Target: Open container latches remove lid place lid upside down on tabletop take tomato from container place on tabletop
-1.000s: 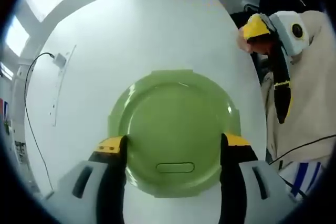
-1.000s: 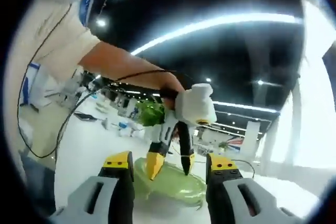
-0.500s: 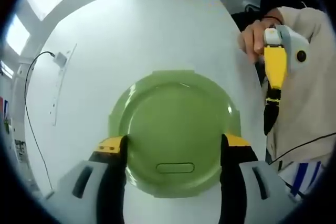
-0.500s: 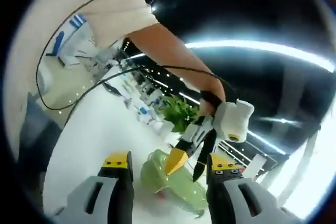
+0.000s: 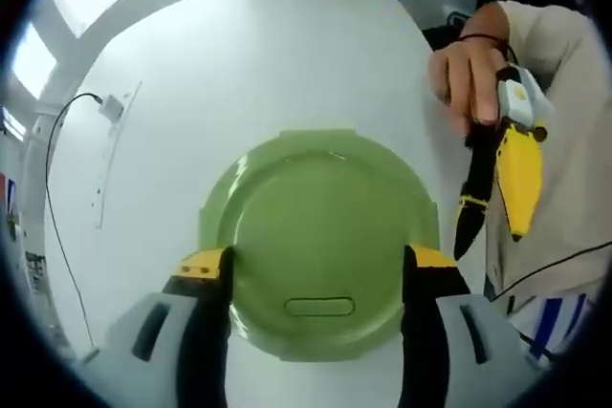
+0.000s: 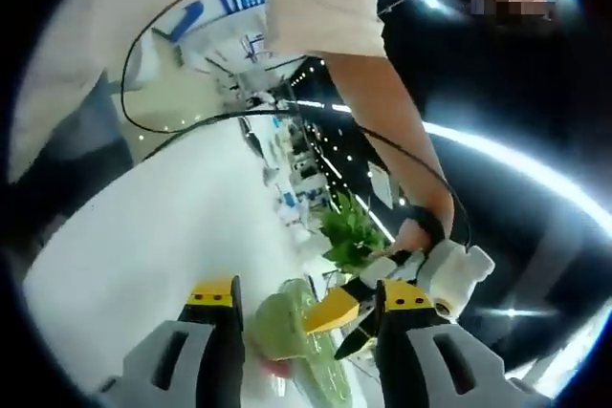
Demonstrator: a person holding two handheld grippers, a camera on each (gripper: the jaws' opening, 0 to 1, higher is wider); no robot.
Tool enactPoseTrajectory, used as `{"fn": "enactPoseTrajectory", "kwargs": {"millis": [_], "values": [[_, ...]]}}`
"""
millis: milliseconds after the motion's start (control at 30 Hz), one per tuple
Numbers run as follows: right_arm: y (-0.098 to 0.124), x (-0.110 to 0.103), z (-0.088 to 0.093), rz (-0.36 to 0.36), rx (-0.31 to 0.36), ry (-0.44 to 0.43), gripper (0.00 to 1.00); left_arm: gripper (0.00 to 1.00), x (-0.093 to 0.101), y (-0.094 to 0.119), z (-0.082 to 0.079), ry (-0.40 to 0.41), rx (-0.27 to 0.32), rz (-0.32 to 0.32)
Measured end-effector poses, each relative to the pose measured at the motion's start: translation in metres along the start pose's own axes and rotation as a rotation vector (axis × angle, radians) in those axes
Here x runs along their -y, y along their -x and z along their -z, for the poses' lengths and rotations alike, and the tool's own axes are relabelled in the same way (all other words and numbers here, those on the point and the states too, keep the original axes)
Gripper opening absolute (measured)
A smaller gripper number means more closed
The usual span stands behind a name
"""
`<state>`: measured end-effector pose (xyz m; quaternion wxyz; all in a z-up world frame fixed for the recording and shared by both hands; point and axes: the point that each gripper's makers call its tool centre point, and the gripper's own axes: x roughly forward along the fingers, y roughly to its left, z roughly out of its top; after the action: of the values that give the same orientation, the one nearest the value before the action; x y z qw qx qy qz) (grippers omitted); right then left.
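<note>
In the left gripper view I look down along my left gripper (image 5: pixel 316 265) at a round white worktop (image 5: pixel 239 64). A round, pale green lid (image 5: pixel 320 236) lies flat on the worktop, and my two black, yellow-tipped jaws stand spread wide to either side of it, near its lower rim; I cannot tell whether they touch it. An oval mark sits on the lid's surface between the jaws. At the right edge of this view, beyond the worktop's rim, a hand (image 5: pixel 469 69) grips my right gripper (image 5: pixel 497 203), which points down and slightly inward, its yellow and black jaws set a little apart and pinching nothing. A beige sleeve (image 5: pixel 559 140) fills the space behind it, and a thin black cable (image 5: pixel 57 188) runs across the worktop's left side. In the right gripper view I see my own right jaws rising from the bottom, spread apart with nothing between them. Past them, the left gripper (image 6: pixel 346 324) hangs from a bare, outstretched arm (image 6: pixel 382 131), tilted down toward the green container (image 6: pixel 277 332) on the worktop. Something red (image 6: pixel 279 367) shows at the container's lower edge; I cannot tell what it is. A leafy green plant (image 6: pixel 349 236) stands behind.
</note>
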<state>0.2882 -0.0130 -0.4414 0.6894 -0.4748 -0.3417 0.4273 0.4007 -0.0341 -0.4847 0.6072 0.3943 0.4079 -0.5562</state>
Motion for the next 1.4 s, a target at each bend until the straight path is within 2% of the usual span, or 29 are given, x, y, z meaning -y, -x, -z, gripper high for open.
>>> {"fn": "enactPoseTrajectory", "kwargs": {"millis": [100, 167, 233, 433, 700, 867, 967, 1067, 1200, 1233, 1300, 1400], "values": [[0.001, -0.006, 0.008, -0.022, 0.014, 0.081, 0.49, 0.63, 0.0, 0.0, 0.0, 0.0, 0.005, 0.0], [0.0, -0.008, 0.008, -0.028, 0.018, 0.079, 0.49, 0.63, 0.0, 0.0, 0.0, -0.001, 0.008, 0.001], [-0.002, -0.012, 0.008, -0.043, 0.033, 0.137, 0.49, 0.63, 0.0, 0.0, -0.001, -0.002, 0.008, 0.001], [-0.001, -0.015, 0.012, -0.049, 0.055, 0.217, 0.42, 0.63, 0.0, 0.0, -0.001, -0.003, 0.004, 0.002], [-0.004, -0.017, 0.021, -0.054, 0.087, 0.274, 0.42, 0.63, 0.0, -0.001, -0.001, -0.007, 0.001, 0.004], [-0.006, -0.016, 0.027, -0.046, 0.086, 0.317, 0.37, 0.63, 0.0, -0.001, -0.001, -0.006, 0.001, 0.005], [-0.004, -0.019, 0.026, -0.043, 0.121, 0.348, 0.36, 0.63, 0.0, -0.001, 0.0, -0.005, 0.0, 0.006], [-0.004, -0.026, 0.027, -0.059, 0.168, 0.39, 0.3, 0.63, 0.0, -0.001, 0.0, -0.007, -0.005, 0.007], [-0.002, -0.034, 0.034, -0.07, 0.193, 0.363, 0.18, 0.63, 0.0, -0.001, 0.0, -0.009, -0.009, 0.007], [-0.001, -0.033, 0.033, -0.052, 0.211, 0.392, 0.18, 0.63, 0.001, -0.001, 0.0, -0.01, -0.009, 0.008], [-0.002, -0.03, 0.035, -0.053, 0.214, 0.351, 0.18, 0.63, 0.0, -0.001, 0.0, -0.008, -0.004, 0.008], [-0.004, -0.027, 0.03, -0.046, 0.223, 0.336, 0.16, 0.63, 0.001, -0.001, 0.0, -0.007, 0.002, 0.009]]}}
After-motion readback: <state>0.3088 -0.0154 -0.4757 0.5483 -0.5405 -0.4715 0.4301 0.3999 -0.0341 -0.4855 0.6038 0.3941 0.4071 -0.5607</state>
